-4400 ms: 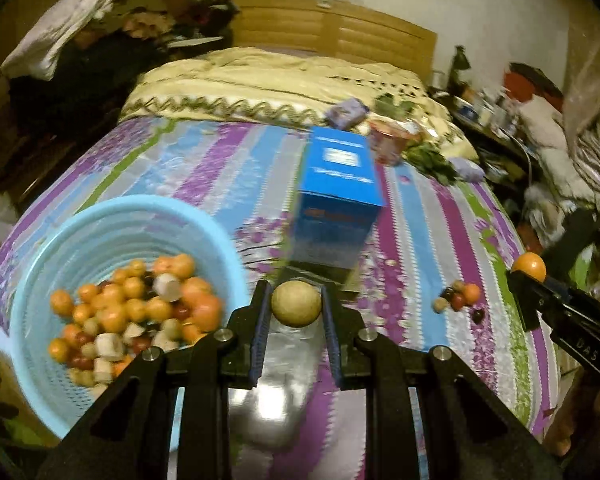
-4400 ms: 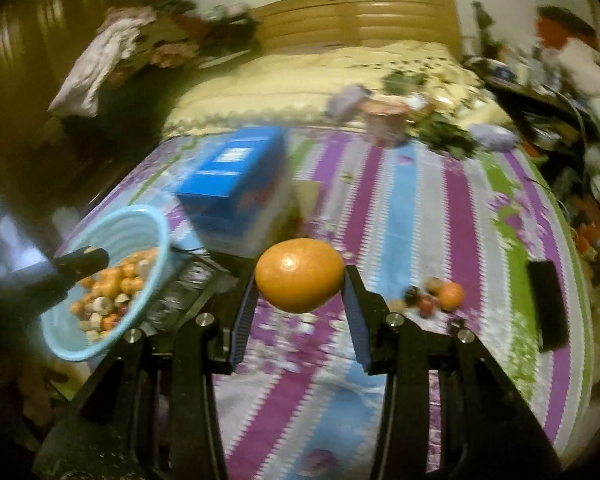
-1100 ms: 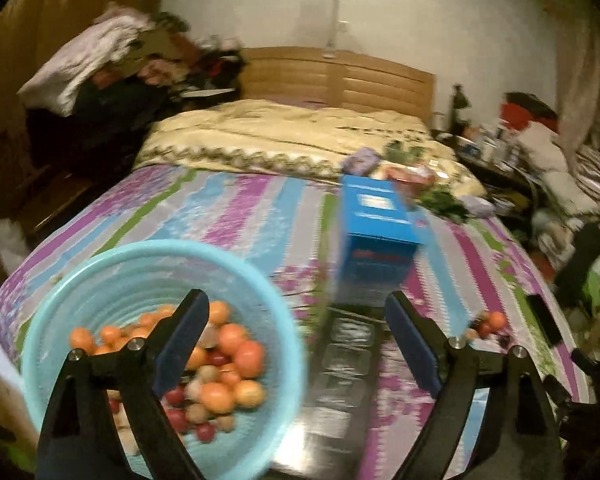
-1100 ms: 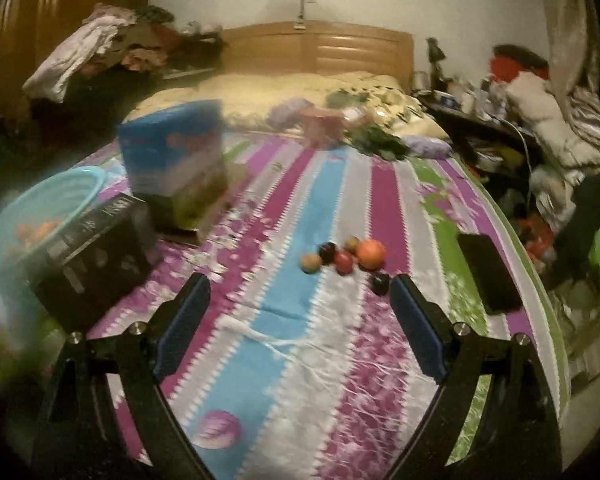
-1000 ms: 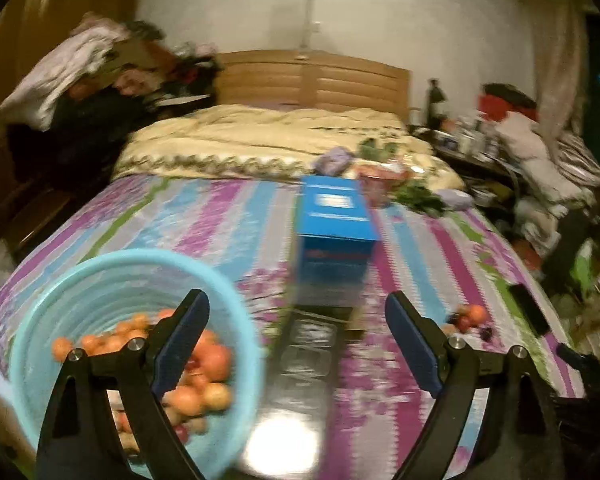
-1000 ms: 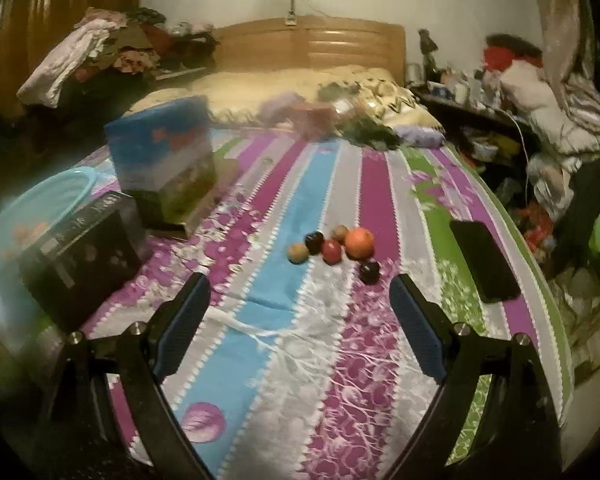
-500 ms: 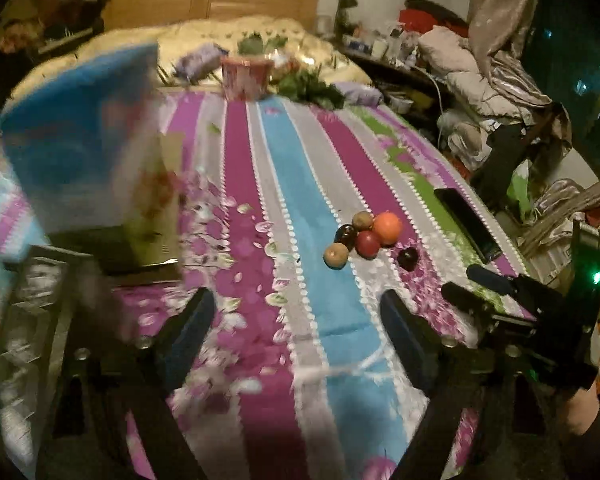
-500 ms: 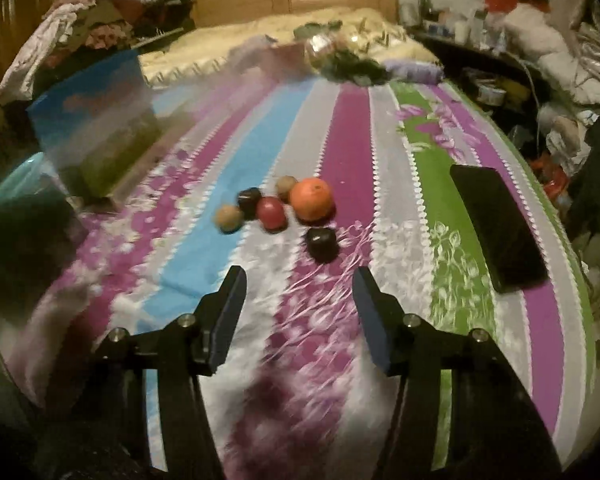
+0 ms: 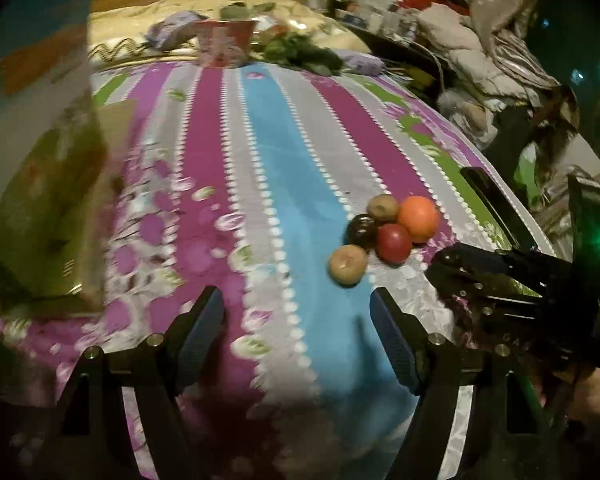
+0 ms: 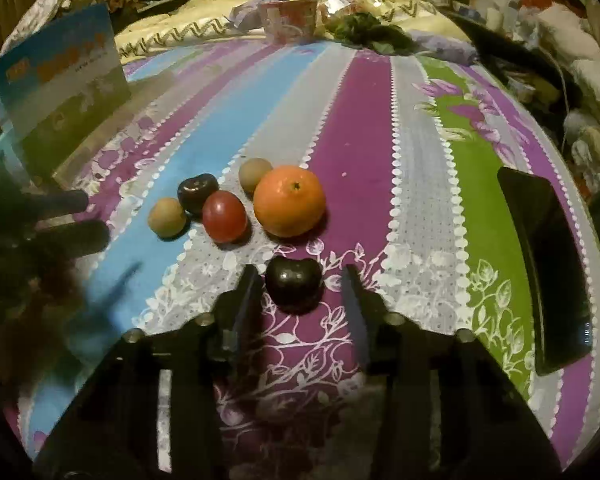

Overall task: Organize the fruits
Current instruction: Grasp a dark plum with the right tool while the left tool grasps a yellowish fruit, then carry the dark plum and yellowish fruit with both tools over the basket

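A small pile of fruit lies on the striped bedspread: an orange, a red fruit, two brown fruits and a dark fruit. A separate dark fruit lies just in front of them. My right gripper is open with its fingers on either side of this dark fruit, not touching it. My left gripper is open and empty above the bedspread, just short of the pile; the nearest brown fruit and the orange lie ahead to its right. The right gripper shows at the right of the left wrist view.
A blue box stands at the left on the bed. A black phone lies near the right edge. A pink cup and green leaves lie by the yellow quilt at the far end. Clutter lines the right side.
Both grippers have swung away from the blue basket and released their fruit. They moved to the fruit pile, and the right gripper has narrowed around the separate dark fruit.
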Available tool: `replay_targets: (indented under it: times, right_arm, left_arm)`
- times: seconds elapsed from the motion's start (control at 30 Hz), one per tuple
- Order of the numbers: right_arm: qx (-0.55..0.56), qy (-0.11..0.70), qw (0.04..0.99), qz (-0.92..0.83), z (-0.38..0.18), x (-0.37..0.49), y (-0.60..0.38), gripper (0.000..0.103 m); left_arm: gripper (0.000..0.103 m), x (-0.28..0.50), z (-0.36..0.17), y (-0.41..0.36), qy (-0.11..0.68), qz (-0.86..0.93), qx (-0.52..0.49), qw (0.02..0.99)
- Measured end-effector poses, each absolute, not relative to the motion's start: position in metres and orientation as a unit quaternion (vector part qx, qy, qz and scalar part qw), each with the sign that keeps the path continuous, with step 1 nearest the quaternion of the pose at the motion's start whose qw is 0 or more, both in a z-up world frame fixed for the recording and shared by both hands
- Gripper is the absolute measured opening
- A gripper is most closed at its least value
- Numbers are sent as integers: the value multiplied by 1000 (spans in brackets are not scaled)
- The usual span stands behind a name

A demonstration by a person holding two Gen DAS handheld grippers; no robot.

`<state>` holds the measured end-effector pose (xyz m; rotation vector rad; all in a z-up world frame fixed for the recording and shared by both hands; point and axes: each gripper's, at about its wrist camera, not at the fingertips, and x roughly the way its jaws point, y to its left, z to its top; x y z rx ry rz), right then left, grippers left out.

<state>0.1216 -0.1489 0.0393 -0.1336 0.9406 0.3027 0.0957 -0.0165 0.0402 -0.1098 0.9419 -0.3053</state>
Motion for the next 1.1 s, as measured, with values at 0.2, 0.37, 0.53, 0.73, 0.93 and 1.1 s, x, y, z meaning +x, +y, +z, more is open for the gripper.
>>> replay_targets:
  times: [0.2,0.37,0.53,0.73,0.93,1.1]
  right_arm:
    - [10,443,889,118,54,106,-175,28]
    - [51,445,889,94,62,96,-189,28]
    - [68,445,889,78,66,98,-194,28]
    - [65,439,894,59,78,97,-193,28]
    - [54,428,901,43,107,92,-189,28]
    - [40,416,907,54,137,89,-172,28]
  left_arm:
    - [67,110,35,-36,443,-166,-28,881]
    - [46,118,26,-48,450,-172,-9,876]
    - [43,115,21,-64,451,-172,27,875]
    - [27,113,26,-58,451,-158,13,878]
    - [26,86,71,-48,449,-118,3,886]
    - [26,61,121,-23,448,-76,-7,891]
